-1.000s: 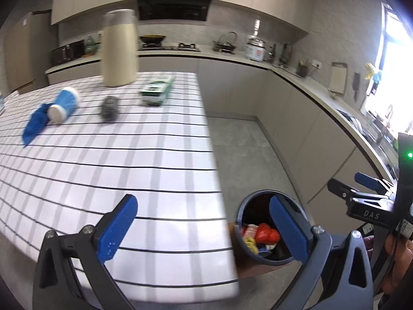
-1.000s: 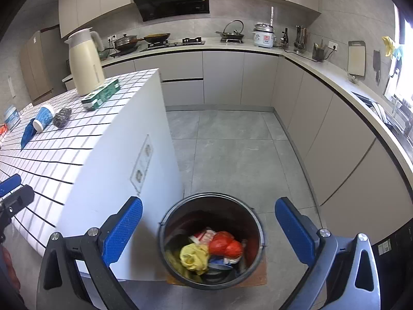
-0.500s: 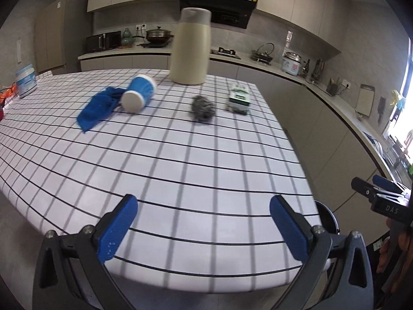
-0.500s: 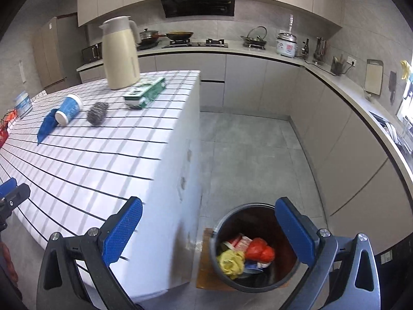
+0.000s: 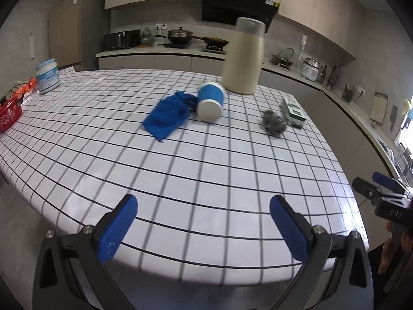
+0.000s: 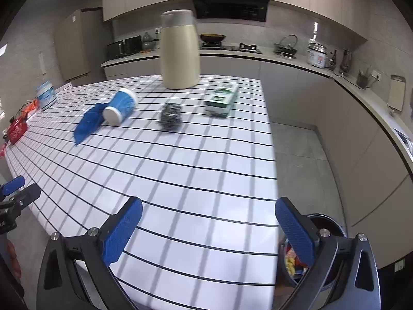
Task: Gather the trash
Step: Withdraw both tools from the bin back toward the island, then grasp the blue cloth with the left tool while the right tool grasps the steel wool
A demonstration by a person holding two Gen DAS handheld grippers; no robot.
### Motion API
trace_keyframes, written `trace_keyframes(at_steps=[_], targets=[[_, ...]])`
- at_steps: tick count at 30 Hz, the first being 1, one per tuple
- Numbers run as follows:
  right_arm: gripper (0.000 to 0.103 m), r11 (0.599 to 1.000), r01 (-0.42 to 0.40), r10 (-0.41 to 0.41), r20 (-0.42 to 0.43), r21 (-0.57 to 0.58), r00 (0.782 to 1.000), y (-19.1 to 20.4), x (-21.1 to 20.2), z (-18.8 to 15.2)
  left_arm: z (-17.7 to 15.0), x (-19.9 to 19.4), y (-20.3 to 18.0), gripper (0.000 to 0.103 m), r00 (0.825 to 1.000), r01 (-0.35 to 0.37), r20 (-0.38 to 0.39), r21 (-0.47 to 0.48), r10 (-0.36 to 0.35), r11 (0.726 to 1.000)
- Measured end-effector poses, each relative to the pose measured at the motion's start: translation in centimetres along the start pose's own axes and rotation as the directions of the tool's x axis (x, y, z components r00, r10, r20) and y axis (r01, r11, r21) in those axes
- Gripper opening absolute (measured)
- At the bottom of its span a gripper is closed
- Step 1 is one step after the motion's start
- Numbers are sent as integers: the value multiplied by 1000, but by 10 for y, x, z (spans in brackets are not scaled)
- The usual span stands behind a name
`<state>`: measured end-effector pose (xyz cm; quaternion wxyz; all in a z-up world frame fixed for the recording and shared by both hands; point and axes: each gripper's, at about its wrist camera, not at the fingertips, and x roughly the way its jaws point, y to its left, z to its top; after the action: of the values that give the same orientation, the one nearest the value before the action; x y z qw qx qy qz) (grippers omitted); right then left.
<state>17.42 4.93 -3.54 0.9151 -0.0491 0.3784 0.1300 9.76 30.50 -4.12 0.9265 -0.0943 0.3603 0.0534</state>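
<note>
A blue paper cup (image 5: 209, 100) (image 6: 120, 106) lies on its side on the checked table (image 5: 206, 170) (image 6: 196, 170), beside a blue cloth (image 5: 166, 117) (image 6: 87, 124). A steel scourer (image 5: 273, 123) (image 6: 170, 116) and a green-white box (image 5: 293, 109) (image 6: 222, 97) lie further right. My left gripper (image 5: 202, 226) is open and empty over the near table edge. My right gripper (image 6: 207, 228) is open and empty at the table's right corner. The trash bin (image 6: 324, 222) stands on the floor behind the right finger, with trash inside.
A tall cream jug (image 5: 244, 56) (image 6: 180, 50) stands at the far side of the table. A white tub (image 5: 47, 76) and a red bowl (image 5: 7, 115) sit at the far left. Kitchen counters (image 6: 361, 95) run along the back and right.
Both views have swung from the bin on the floor up and left onto the table. The cup, cloth, scourer and box now sit ahead of both grippers. Both grippers stayed open.
</note>
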Motion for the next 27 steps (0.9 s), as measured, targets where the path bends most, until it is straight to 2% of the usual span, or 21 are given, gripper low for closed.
trace_keyframes(at_steps=[5, 11, 21, 27], targets=[[103, 999, -32, 33, 6, -42, 999, 34, 10, 17, 10, 10, 22, 102, 1000, -18, 6, 0, 18, 1000], [103, 997, -56, 57, 15, -45, 998, 45, 31, 38, 26, 32, 45, 100, 1000, -25, 6, -20, 25, 999], [103, 994, -102, 100, -34, -45, 994, 50, 108, 82, 67, 109, 52, 98, 997, -58, -40, 4, 58, 998], [96, 994, -103, 100, -76, -38, 992, 47, 163, 109, 88, 148, 56, 98, 997, -56, -55, -7, 56, 998]])
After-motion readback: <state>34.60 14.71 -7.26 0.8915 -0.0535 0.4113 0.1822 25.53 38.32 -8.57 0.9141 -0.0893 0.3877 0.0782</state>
